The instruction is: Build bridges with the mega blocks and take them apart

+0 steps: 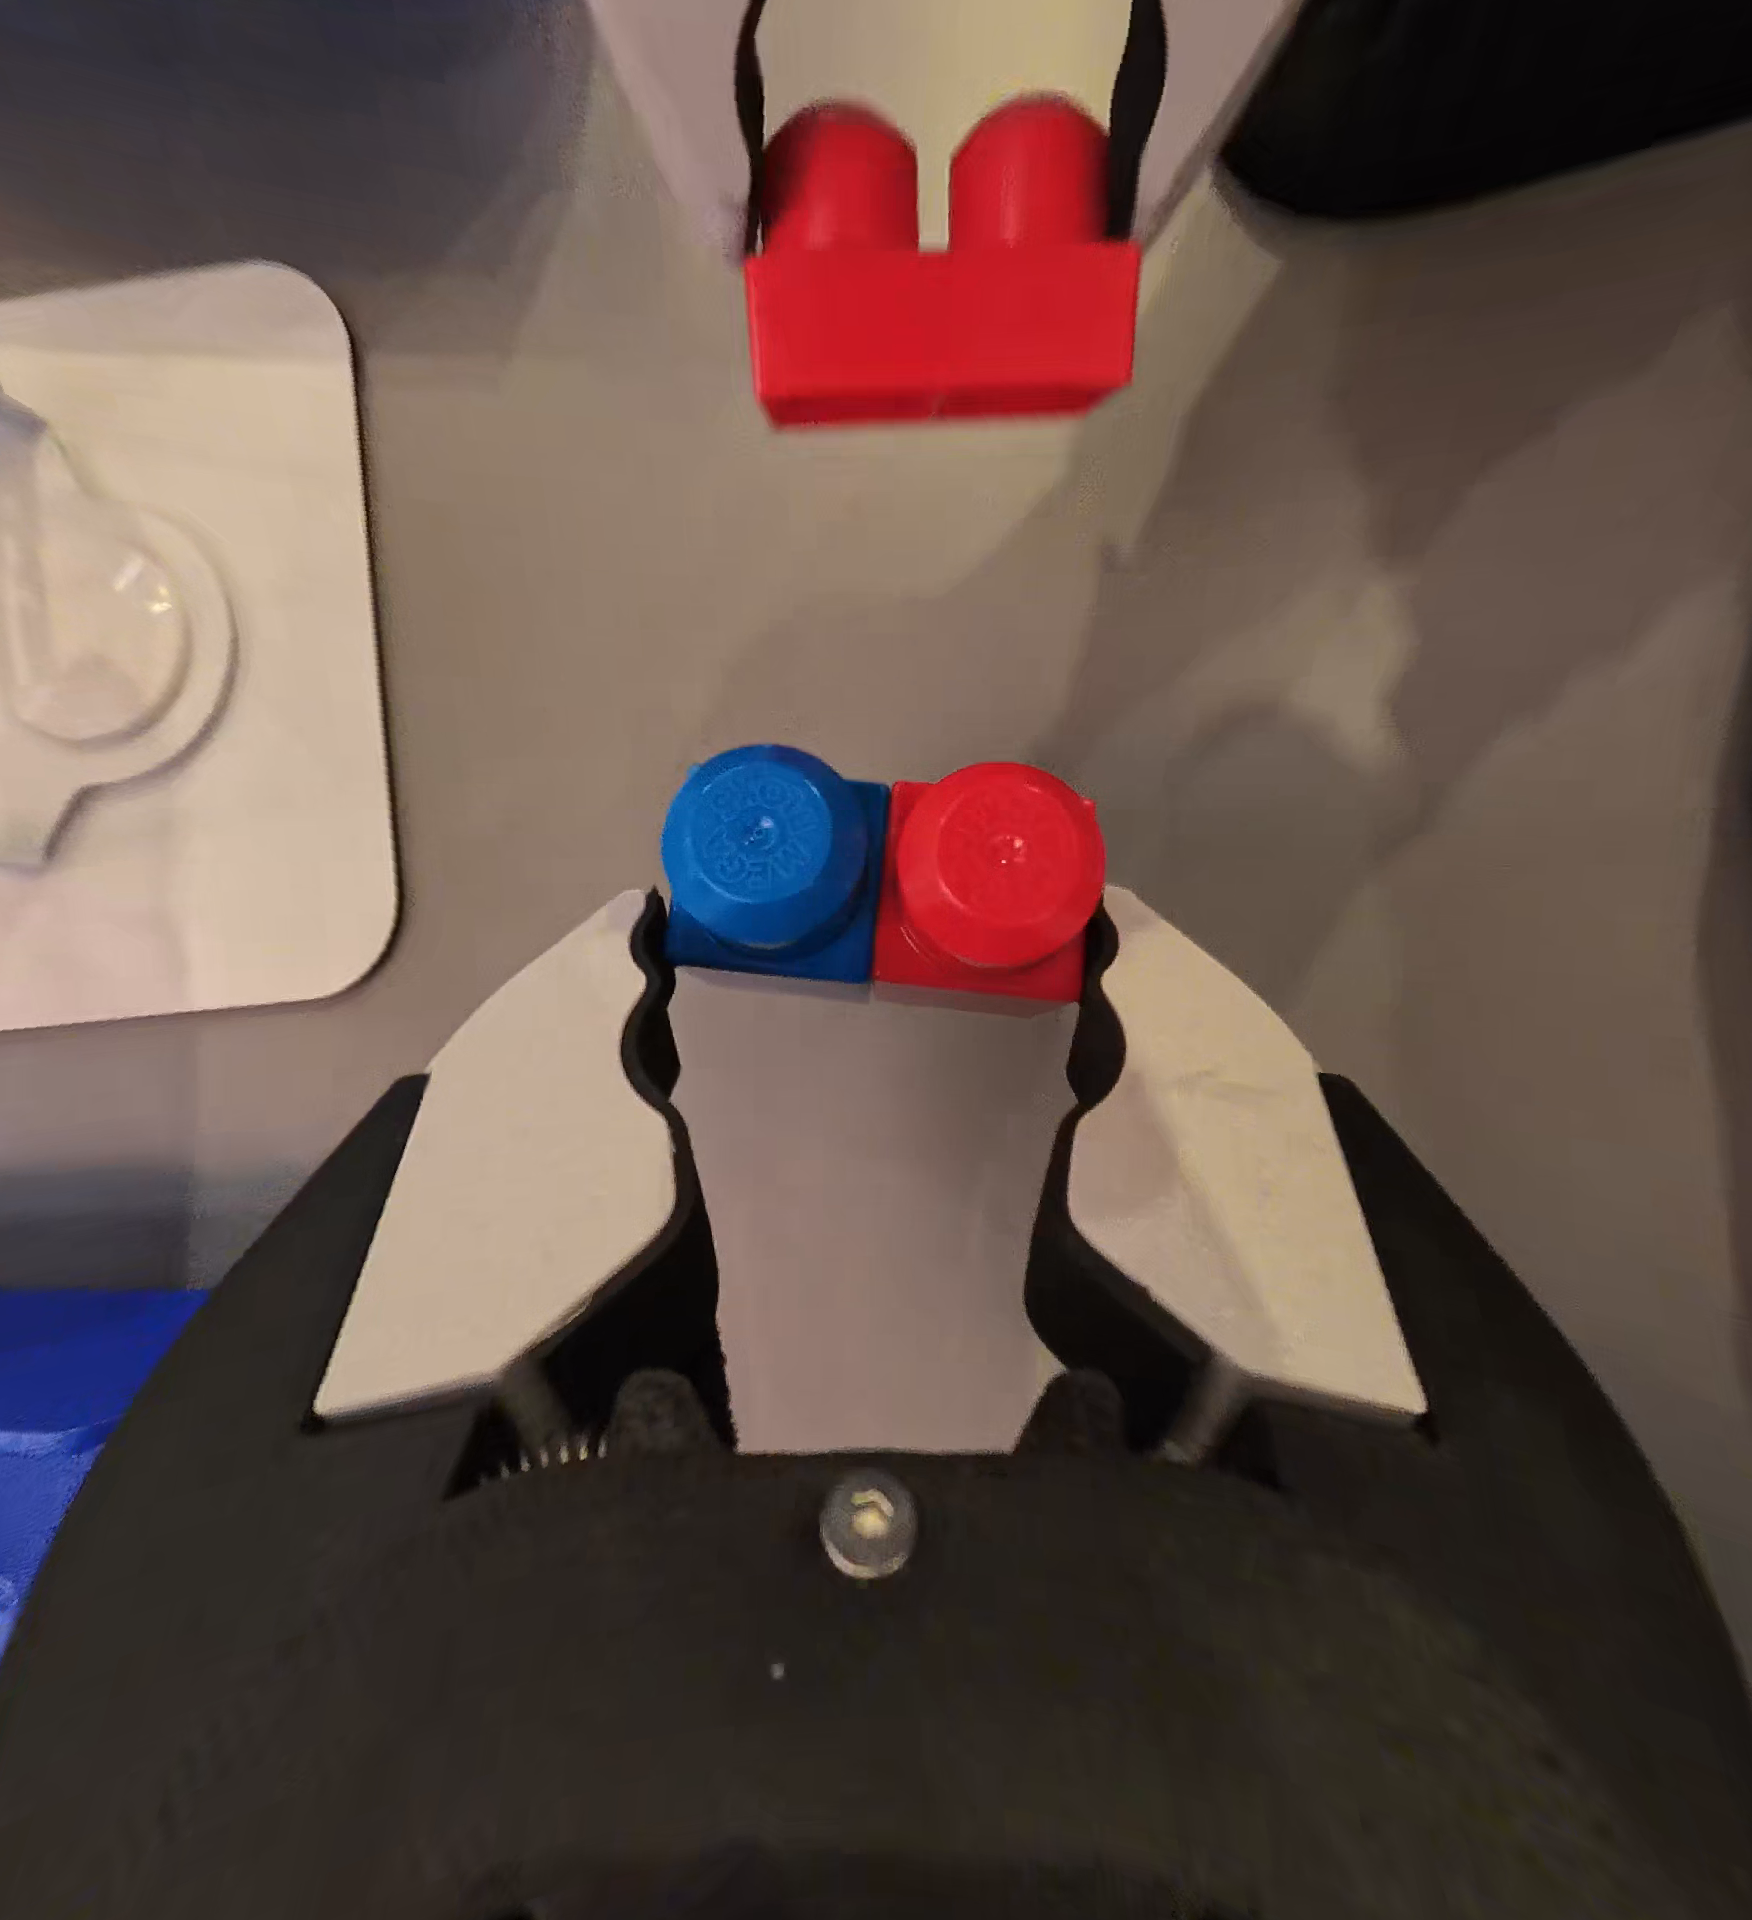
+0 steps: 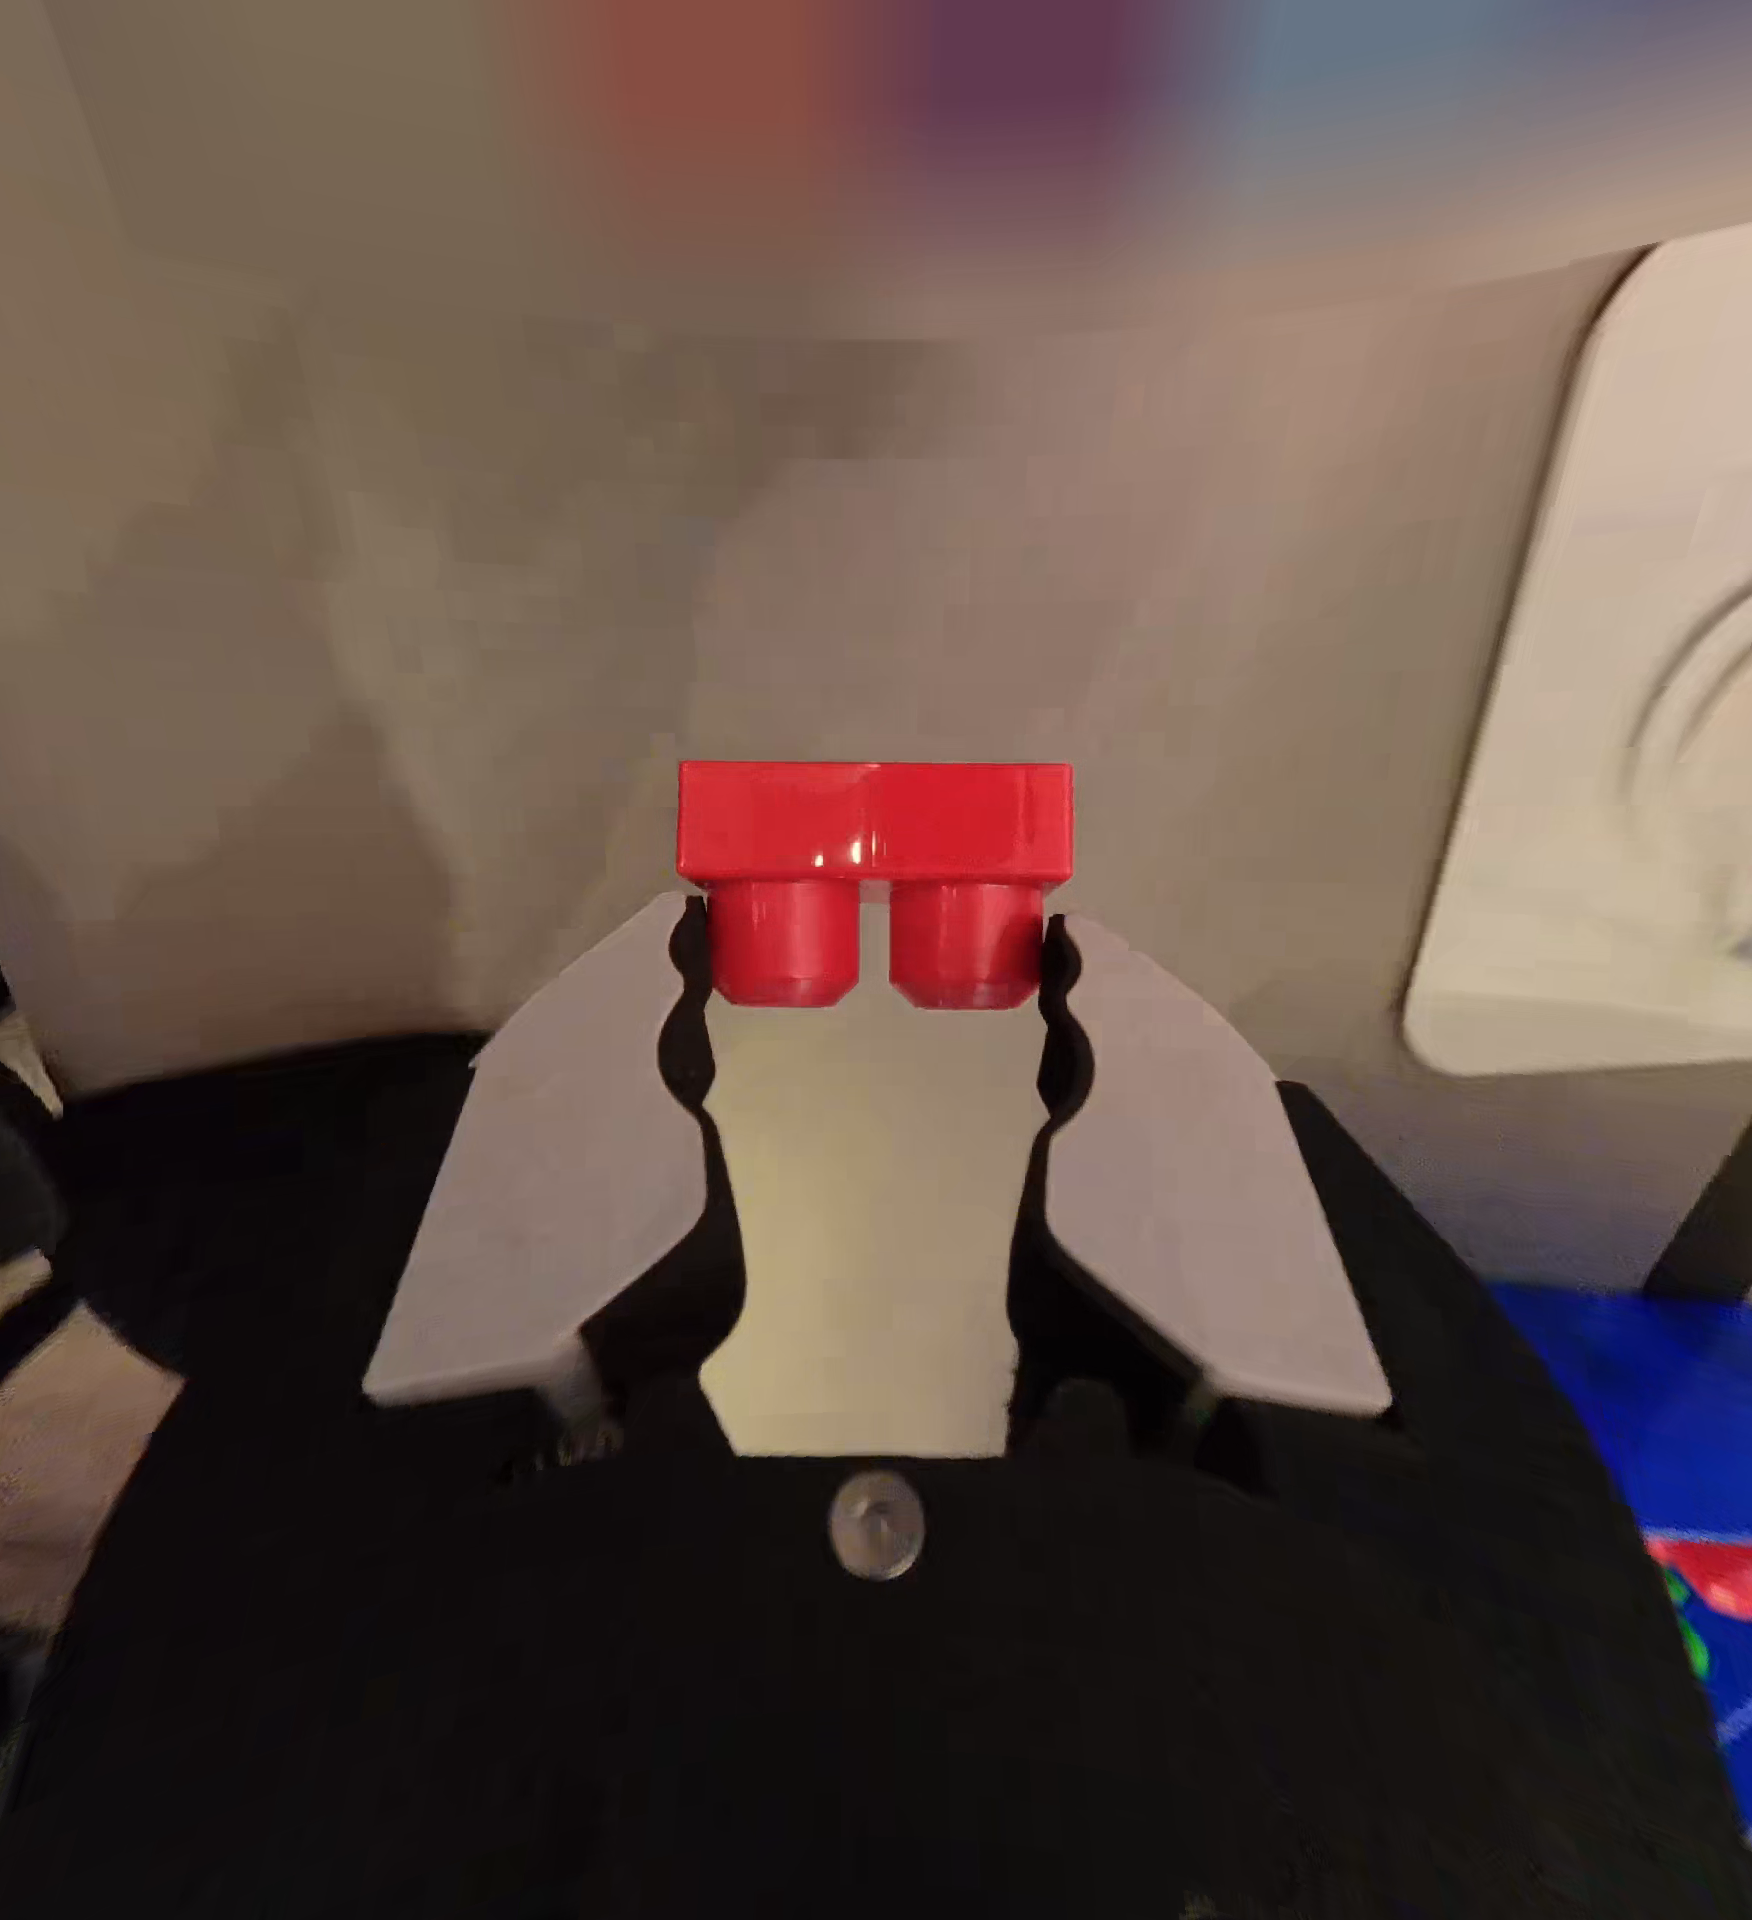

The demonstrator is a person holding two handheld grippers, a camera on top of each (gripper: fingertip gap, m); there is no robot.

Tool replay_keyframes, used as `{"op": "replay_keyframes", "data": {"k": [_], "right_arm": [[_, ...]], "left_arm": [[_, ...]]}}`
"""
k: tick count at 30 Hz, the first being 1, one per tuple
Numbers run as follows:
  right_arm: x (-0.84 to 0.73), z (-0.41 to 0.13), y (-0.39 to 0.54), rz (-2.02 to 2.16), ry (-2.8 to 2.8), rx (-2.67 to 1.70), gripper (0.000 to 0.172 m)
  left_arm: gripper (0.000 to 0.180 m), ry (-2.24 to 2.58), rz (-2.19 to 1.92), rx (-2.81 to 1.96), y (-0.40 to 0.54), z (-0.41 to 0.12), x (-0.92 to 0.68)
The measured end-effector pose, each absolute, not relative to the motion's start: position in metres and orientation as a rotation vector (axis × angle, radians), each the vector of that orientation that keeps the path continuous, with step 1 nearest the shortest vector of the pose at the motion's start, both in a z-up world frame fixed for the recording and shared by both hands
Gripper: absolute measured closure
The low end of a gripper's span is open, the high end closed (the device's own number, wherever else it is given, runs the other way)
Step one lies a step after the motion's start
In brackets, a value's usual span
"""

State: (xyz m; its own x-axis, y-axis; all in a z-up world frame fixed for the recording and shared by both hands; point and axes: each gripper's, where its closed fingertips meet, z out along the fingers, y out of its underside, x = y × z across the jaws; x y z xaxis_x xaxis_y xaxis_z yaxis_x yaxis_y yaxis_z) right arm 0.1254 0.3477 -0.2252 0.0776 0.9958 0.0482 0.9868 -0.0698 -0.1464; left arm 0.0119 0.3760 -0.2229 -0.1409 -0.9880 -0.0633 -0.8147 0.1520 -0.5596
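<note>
- Left wrist view: the left gripper (image 1: 877,940) has its jaws spread wide and closed on a pair of small single-stud plastic blocks set side by side and touching, one blue (image 1: 768,883), one red (image 1: 991,899). Each black pad presses the outer face of one block's base; studs point toward the camera.
- Same view, farther off: a red two-stud plastic brick (image 1: 939,322) hangs well apart above the pair, held by the right gripper (image 1: 939,166) at its studs.
- Also in view: a white rounded-corner plate (image 1: 228,644) carrying a clear plastic fitting, on the grey table (image 1: 1267,675).
- Writing: raised lettering rings the blue stud top; not transcribed. The red stud top shows fainter embossing.
- Right wrist view: the right gripper (image 2: 872,940) holds the red two-stud brick (image 2: 872,821), pads pressing the outer sides of the two studs, base facing away. A blue bin (image 2: 1682,1455) sits at lower right.
- Judgement: build step, span about to go on. Next move calls for lining up the brick's hollow underside over both studs, then pressing down squarely while the left grip keeps the pair together.
</note>
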Motion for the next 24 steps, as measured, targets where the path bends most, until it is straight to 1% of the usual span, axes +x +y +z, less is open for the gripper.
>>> {"op": "replay_keyframes", "data": {"k": [5,9,11,12,14,15,17,18,20,22,24], "right_arm": [[0.165,-0.270,0.341,-0.302,-2.328,-2.365,0.109],[0.158,-0.288,0.338,-0.312,-2.426,-2.393,0.109],[0.149,-0.289,0.341,-0.321,-2.419,-2.364,0.109],[0.141,-0.289,0.342,-0.272,-2.396,-2.347,0.107],[0.134,-0.285,0.343,-0.232,-2.344,-2.333,0.089],[0.129,-0.281,0.344,-0.198,-2.300,-2.321,0.081],[0.118,-0.269,0.341,-0.006,-2.106,-2.392,0.079],[0.112,-0.261,0.343,0.080,-1.939,-2.432,0.086],[0.091,-0.247,0.347,0.410,-1.491,-2.506,0.107],[0.096,-0.247,0.353,0.476,-1.181,-2.532,0.107],[0.099,-0.260,0.350,0.479,-1.001,-2.560,0.099]], "left_arm": [[0.107,2.032,-0.486,-1.803,0.380,-0.250,-0.004],[0.107,1.971,-0.509,-1.894,0.391,-0.263,-0.025],[0.107,1.944,-0.519,-1.930,0.395,-0.267,-0.034],[0.107,1.942,-0.512,-1.938,0.397,-0.269,-0.038],[0.107,1.930,-0.501,-1.946,0.398,-0.269,-0.041],[0.107,1.932,-0.501,-1.937,0.398,-0.268,-0.041],[0.107,1.904,-0.466,-1.924,0.402,-0.263,-0.040],[0.107,1.892,-0.441,-1.910,0.405,-0.260,-0.039],[0.107,1.831,-0.404,-1.898,0.409,-0.253,-0.036],[0.107,1.754,-0.369,-1.895,0.413,-0.247,-0.031],[0.107,1.695,-0.287,-1.895,0.420,-0.246,-0.030]]}}
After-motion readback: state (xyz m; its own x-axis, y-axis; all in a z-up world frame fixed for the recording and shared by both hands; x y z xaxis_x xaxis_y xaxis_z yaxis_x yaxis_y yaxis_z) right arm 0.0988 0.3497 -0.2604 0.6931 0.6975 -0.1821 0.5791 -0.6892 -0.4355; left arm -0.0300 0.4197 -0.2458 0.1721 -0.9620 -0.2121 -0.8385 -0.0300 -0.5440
